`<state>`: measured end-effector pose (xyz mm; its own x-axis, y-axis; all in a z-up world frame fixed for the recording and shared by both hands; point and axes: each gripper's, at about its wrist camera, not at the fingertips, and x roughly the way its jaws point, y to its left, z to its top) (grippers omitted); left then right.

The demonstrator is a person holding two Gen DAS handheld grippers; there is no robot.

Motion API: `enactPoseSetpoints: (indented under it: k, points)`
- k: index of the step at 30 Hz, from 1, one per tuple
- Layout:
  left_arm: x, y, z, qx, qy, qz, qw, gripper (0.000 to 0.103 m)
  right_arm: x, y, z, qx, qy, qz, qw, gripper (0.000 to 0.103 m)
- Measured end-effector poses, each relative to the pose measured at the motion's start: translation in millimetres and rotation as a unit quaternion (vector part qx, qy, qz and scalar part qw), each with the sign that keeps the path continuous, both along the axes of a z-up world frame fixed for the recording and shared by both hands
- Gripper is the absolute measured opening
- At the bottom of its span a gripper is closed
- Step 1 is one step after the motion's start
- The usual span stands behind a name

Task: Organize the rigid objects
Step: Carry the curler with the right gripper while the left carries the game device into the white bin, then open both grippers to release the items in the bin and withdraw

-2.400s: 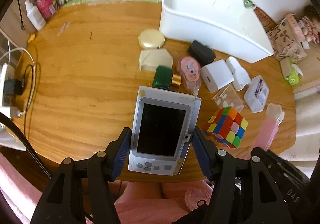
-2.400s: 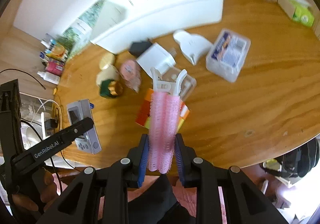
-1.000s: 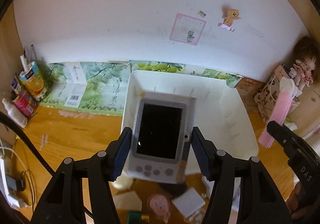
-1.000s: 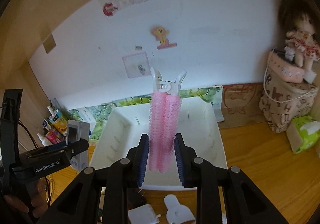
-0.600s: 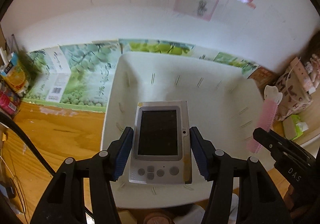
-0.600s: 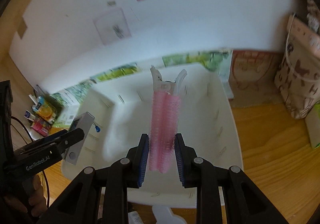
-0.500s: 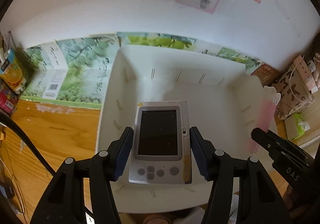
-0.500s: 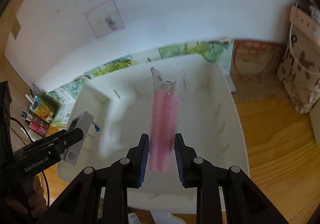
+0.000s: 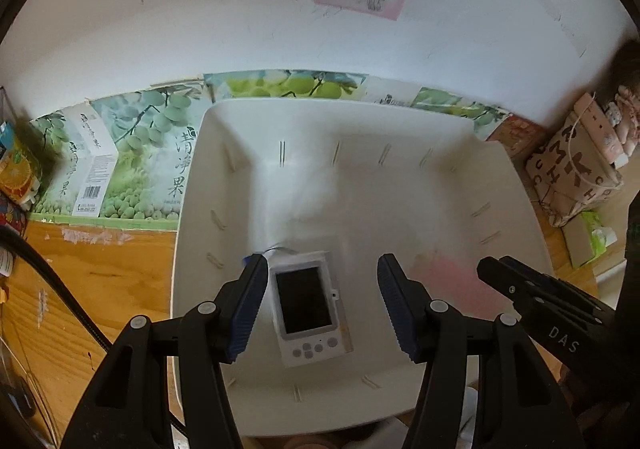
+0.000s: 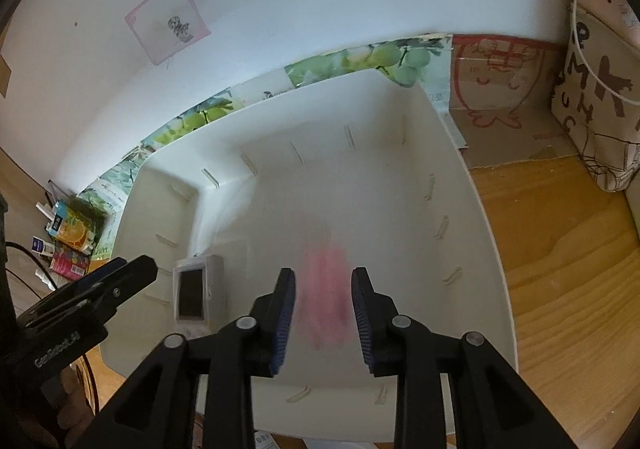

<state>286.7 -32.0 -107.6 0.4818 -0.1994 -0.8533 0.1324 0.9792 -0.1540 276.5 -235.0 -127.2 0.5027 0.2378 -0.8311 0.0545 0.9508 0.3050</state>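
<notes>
A white handheld device (image 9: 306,305) with a dark screen lies face up on the floor of the white bin (image 9: 192,209), lower left. My left gripper (image 9: 320,301) hangs open above it, pads clear of it. The same device (image 10: 194,293) shows in the right wrist view, beside the left gripper (image 10: 100,289). A pink hair-roller clip (image 10: 324,297) is a blurred streak dropping into the bin (image 10: 460,209) under my right gripper (image 10: 323,313), whose jaws are opening and not pressing it. From the left wrist view the clip (image 9: 448,277) is a faint pink smear by the right gripper (image 9: 540,309).
The bin stands on a wooden table (image 10: 560,249) against a white wall. Green grape-print cartons (image 9: 132,169) line the wall behind it. A juice box and bottles (image 10: 72,233) are at the left, a patterned bag (image 9: 576,169) and a tissue pack (image 9: 592,241) at the right.
Both grippers came down over the bin. The device has left the left gripper's pads and lies on the bin floor. The pink clip has slipped out of the right gripper.
</notes>
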Motion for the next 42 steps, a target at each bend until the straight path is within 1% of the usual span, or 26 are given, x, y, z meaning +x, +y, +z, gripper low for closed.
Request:
enactPoseSetpoints:
  k: [2, 4, 9, 11, 15, 17, 23, 27, 29, 31, 34, 37, 40, 42]
  points:
    - [-3, 2, 6, -0.003, -0.008, 0.003, 1.0, 0.063, -4, -2, 6, 0.0, -0.009, -0.003, 1.0, 0.046]
    - [-8, 3, 14, -0.004, -0.018, 0.005, 0.9998, 0.068, -7, -4, 12, 0.001, -0.018, -0.006, 1.0, 0.052]
    - [-25, 9, 41, -0.012, -0.055, 0.012, 0.9984, 0.076, -23, -2, 38, 0.002, -0.053, -0.005, 0.999, 0.064]
    - [-34, 11, 52, -0.018, -0.07, 0.013, 0.9973, 0.078, -32, -1, 49, 0.004, -0.069, -0.006, 0.998, 0.071]
    - [-56, 18, 75, -0.037, -0.098, 0.018, 0.9943, 0.083, -53, 1, 73, 0.009, -0.107, -0.009, 0.994, 0.075]
    - [-69, 22, 86, -0.046, -0.114, 0.022, 0.9922, 0.083, -66, 2, 84, 0.013, -0.123, -0.013, 0.992, 0.079]
    - [-109, 40, 116, -0.076, -0.169, 0.035, 0.9822, 0.083, -110, 3, 118, 0.019, -0.182, -0.027, 0.983, 0.081]
    - [-136, 51, 131, -0.09, -0.199, 0.036, 0.9752, 0.083, -142, 6, 137, 0.003, -0.223, -0.039, 0.974, 0.081]
    - [-151, 56, 137, -0.094, -0.216, 0.036, 0.9712, 0.084, -159, 9, 142, -0.006, -0.241, -0.043, 0.97, 0.081]
    - [-166, 60, 142, -0.095, -0.229, 0.035, 0.9681, 0.087, -178, 13, 146, -0.012, -0.258, -0.048, 0.965, 0.081]
    - [-189, 66, 146, -0.095, -0.245, 0.03, 0.9643, 0.087, -204, 17, 149, -0.021, -0.278, -0.058, 0.959, 0.082]
    - [-210, 70, 145, -0.093, -0.25, 0.023, 0.9636, 0.087, -230, 23, 146, -0.032, -0.292, -0.064, 0.954, 0.083]
    - [-228, 75, 141, -0.085, -0.248, 0.021, 0.9649, 0.087, -253, 29, 140, -0.039, -0.295, -0.066, 0.952, 0.083]
    - [-239, 78, 136, -0.078, -0.242, 0.022, 0.9669, 0.091, -264, 32, 135, -0.04, -0.291, -0.068, 0.953, 0.083]
